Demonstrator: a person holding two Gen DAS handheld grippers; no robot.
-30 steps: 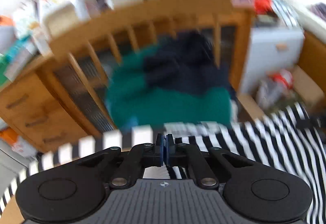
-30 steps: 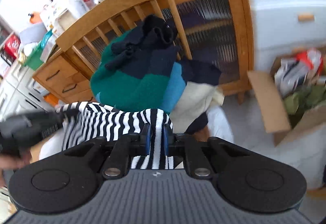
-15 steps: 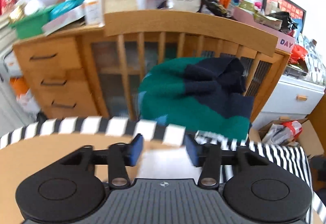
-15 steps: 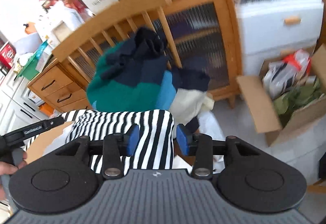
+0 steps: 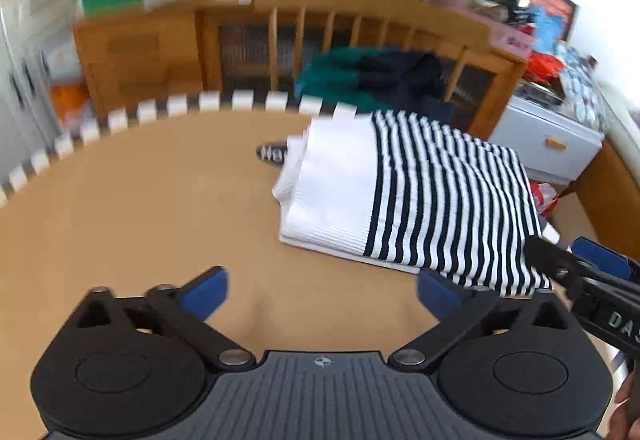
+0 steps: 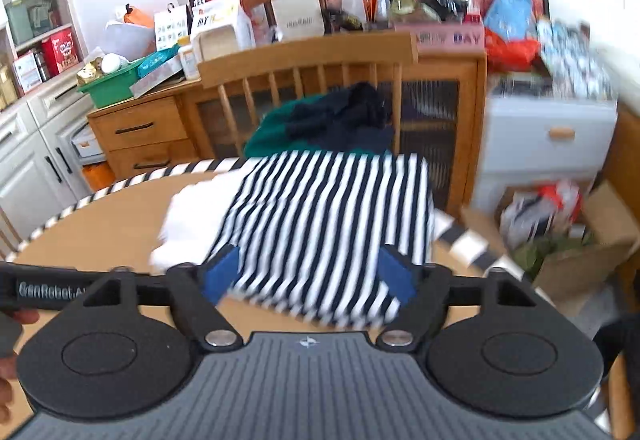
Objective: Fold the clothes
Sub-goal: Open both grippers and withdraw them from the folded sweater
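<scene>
The left gripper [image 5: 322,290] hangs over bare tabletop with its jaws spread wide and nothing between them; they have just been opening, and the blue pads [image 5: 208,290] stand clear of any cloth. From that view the striped shirt [image 5: 420,195] lies folded at about two o'clock on the round wooden table [image 5: 140,220], its white part toward the middle of the table and its striped part reaching toward the table's right edge. The right gripper [image 6: 308,274] is likewise wide apart, its jaws also just opened, and in its own view the near hem of the shirt [image 6: 332,224] lies at twelve o'clock, between and just past the pads, not pinched as far as the blurred frame shows. The main risk, as it looks from here, is the far right corner of the shirt: it seems to sit at or over the table's edge, so a nudge from either gripper could drag the fold off the side, toward the cardboard box [image 6: 600,240] on the floor at three o'clock. A pad grazing the loose near hem could also pull the top layer askew and undo the fold. Beyond the table at twelve o'clock, a pile of green and dark clothes [image 6: 320,119] rests on a chair [image 6: 308,55]; reaching for it across the shirt could snag the fold.
</scene>
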